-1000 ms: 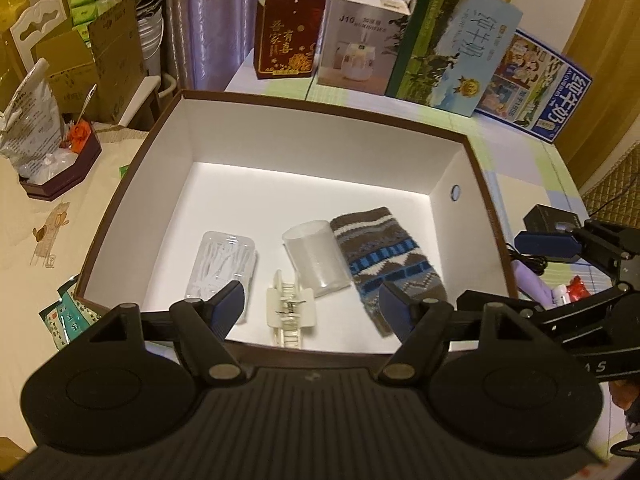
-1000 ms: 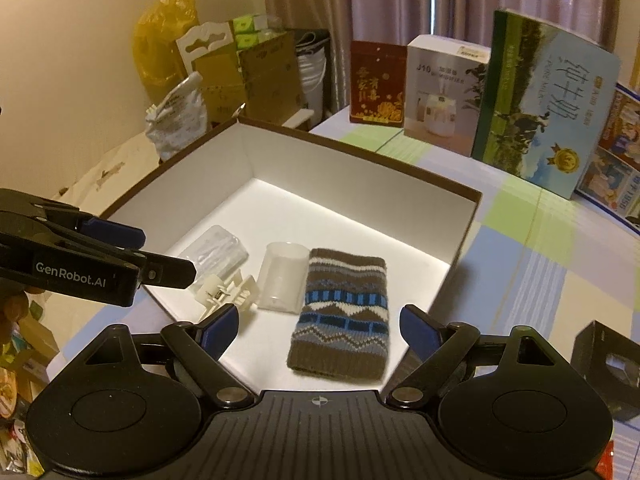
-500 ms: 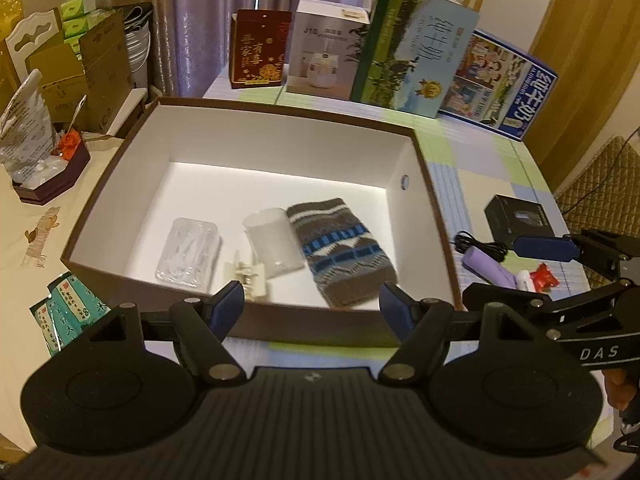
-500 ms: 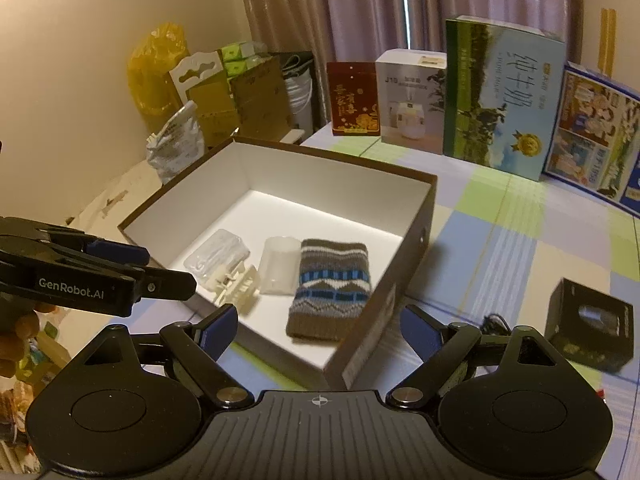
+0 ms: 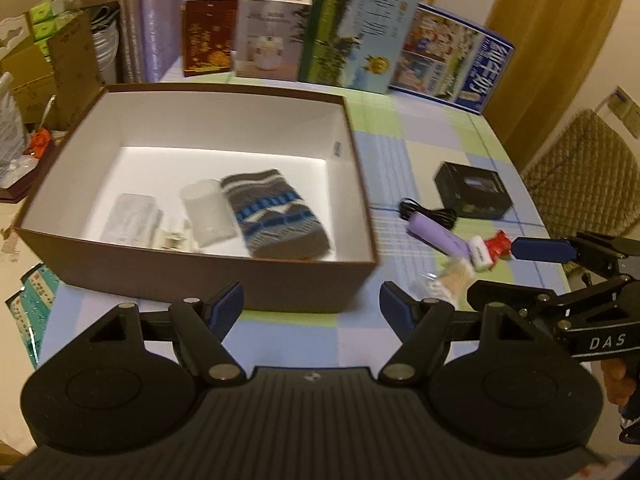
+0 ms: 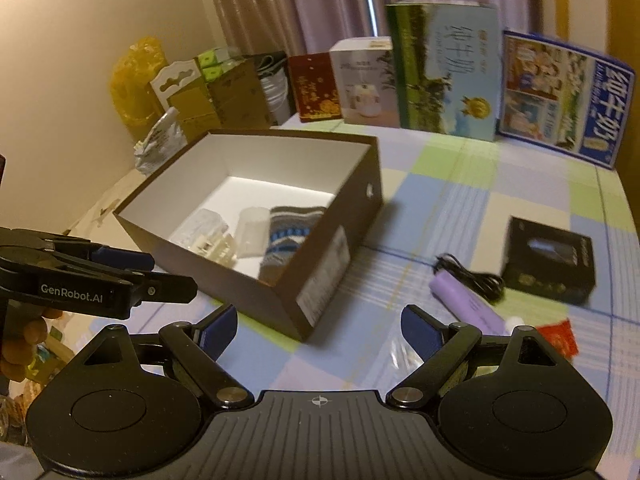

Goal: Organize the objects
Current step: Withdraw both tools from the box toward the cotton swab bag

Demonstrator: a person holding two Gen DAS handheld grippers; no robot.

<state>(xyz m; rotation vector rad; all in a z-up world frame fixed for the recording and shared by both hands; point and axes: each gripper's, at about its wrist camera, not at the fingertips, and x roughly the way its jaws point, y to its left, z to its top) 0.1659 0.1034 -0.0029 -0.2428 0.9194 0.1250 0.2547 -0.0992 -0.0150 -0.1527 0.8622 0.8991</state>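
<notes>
Right wrist view: right hand-held gripper (image 6: 318, 326) wide open, empty; purple tube (image 6: 466, 302) just ahead-right, long axis diagonal. Left hand-held gripper (image 5: 310, 306) open, empty, farther off.

Home room, curtains (image 6: 320, 0), checked tablecloth (image 6: 480, 184), stacked cartons (image 6: 224, 96)
</notes>
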